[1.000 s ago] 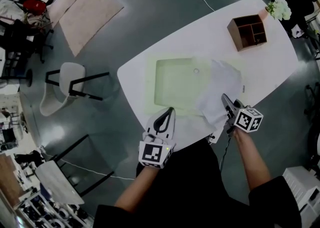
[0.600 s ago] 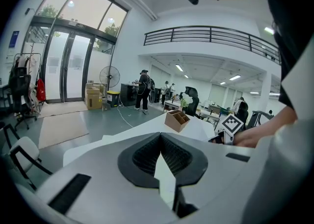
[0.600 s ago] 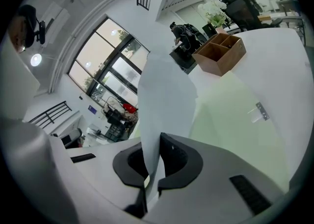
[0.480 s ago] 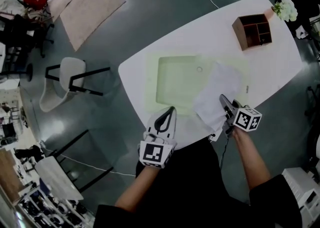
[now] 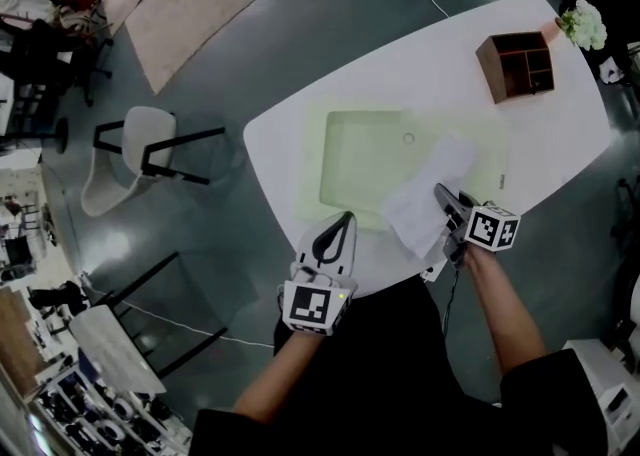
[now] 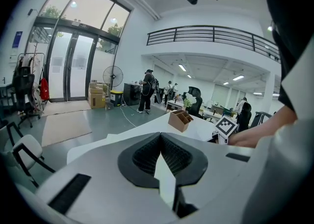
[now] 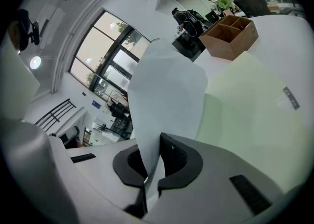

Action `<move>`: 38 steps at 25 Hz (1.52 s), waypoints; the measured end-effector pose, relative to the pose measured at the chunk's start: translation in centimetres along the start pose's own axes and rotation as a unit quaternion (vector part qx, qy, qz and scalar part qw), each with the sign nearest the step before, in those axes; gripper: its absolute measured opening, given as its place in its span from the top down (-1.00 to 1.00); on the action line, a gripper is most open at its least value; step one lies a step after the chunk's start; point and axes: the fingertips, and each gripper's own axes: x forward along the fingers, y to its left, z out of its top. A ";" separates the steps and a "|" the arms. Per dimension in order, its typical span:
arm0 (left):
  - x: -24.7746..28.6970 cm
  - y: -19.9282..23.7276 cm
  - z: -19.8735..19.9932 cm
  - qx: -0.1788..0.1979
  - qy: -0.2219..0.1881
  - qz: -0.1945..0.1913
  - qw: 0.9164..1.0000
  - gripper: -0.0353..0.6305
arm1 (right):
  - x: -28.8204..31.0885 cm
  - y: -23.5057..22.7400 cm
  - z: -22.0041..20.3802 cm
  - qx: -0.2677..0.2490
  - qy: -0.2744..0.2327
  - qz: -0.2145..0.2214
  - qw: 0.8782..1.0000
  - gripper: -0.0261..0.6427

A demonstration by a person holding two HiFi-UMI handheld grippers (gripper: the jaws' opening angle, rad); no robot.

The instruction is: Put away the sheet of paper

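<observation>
Over table (image 5: 400, 64), right gripper (image 5: 441, 192) clamped on paper sheet (image 5: 424, 194), left gripper (image 5: 346, 217) closed

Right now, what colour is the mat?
Pale green. The mat shows best in the head view.

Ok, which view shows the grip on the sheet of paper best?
Right gripper view: the sheet of paper rises from the shut right tongs. Head view shows it small, over the green mat; left gripper view shows none of it.
</observation>
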 end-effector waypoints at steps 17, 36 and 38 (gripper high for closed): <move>-0.9 1.9 -1.2 -0.019 0.001 0.023 1.000 0.88 | 3.5 0.6 -0.1 -0.014 0.038 0.013 0.999 0.93; -1.7 2.5 -1.8 -0.029 -0.001 0.032 0.999 0.88 | 4.3 2.7 -0.3 -0.045 0.052 0.028 0.997 0.93; -1.6 2.5 -2.0 -0.030 0.000 0.033 0.999 0.88 | 4.8 2.0 -0.4 -0.041 0.056 0.025 0.997 0.93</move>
